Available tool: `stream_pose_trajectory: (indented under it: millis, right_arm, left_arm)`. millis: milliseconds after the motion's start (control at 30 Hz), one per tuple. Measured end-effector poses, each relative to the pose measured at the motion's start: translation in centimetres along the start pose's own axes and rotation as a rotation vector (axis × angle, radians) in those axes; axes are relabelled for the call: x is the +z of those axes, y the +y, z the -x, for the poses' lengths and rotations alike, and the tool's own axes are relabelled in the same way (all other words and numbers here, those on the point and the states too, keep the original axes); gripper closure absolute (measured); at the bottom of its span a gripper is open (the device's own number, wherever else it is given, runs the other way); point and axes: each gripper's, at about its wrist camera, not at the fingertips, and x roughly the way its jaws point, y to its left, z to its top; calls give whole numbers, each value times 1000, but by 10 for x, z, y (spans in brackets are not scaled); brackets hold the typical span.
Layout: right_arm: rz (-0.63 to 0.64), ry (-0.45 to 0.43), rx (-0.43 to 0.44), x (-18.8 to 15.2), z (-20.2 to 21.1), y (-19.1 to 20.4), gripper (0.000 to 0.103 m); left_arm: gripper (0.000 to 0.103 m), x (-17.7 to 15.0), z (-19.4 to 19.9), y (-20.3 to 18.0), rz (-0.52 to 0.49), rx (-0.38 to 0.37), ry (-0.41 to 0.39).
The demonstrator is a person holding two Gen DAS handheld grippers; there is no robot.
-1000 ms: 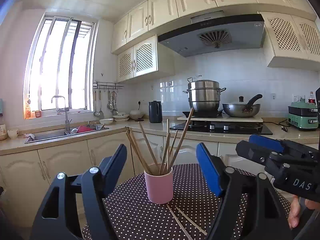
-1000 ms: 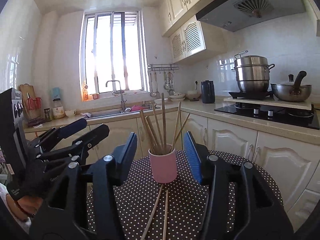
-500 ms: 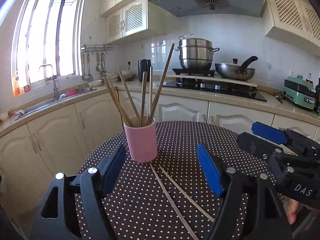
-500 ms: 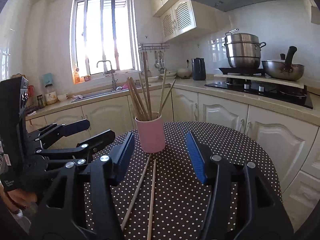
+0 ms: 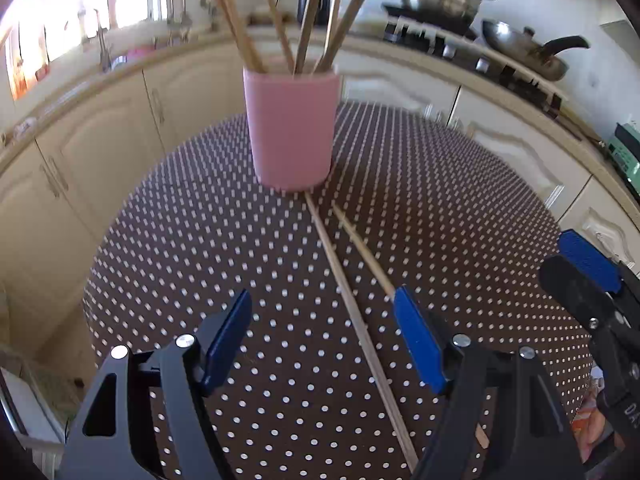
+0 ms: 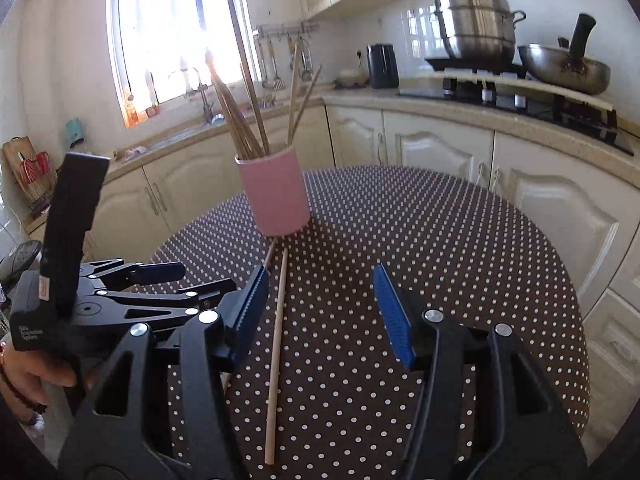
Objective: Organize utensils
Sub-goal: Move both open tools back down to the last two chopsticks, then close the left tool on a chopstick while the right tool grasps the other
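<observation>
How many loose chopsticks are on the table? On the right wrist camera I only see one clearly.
Observer: Two. The left wrist view shows a second chopstick lying beside the first chopstick, apart from it.
Operator: Does either reach the cup?
Observer: The second chopstick's far end meets the base of the pink cup; the first seems to stop just short.
Operator: Is the left gripper holding anything?
Observer: No. The left gripper is open and empty, and the second chopstick runs under the gap between its fingers.

Sunlit window (image 6: 176, 40) above cream kitchen cabinets (image 6: 436, 152)
</observation>
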Motion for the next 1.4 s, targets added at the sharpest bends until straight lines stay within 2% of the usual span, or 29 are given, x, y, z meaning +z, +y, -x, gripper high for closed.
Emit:
stream_pose_trajectory:
  millis: [67,200,333,433,467,500,767,1067,1133,1200,1400]
  right_arm:
    - [-10,48,5,-1,-9,-2,49]
    - [-14,111,0,-2,-22,-5,49]
    - [-12,144,8,-3,-30,-3,49]
    - [-8,169,10,-2,-36,-2,49]
    - [-7,176,11,-1,-38,-1,49]
    - [-5,187,11,0,-41,0,49]
    - [24,293,3,5,-63,13,49]
    - [76,438,-7,6,-96,39,49]
    - [94,468,-8,7,-102,45,55]
    - [105,498,-4,9,-109,52,66]
    - [137,561,-21,8,-125,62,71]
  left_arm:
    - [31,0,-12,1,6,7,36]
    - [51,0,-33,-2,8,-4,113]
    - [60,0,-38,-7,-16,13,113]
    - [77,2,-41,-10,-30,39,117]
    - [88,2,-42,-11,-35,44,119]
    - [92,3,-41,-11,-37,46,122]
    - [97,-3,-32,6,-22,11,135]
    - [97,-11,-22,34,-26,17,157]
    - [97,-12,-20,38,-26,15,162]
    - [97,-13,-19,40,-35,17,164]
    - [97,-16,-18,39,-54,23,160]
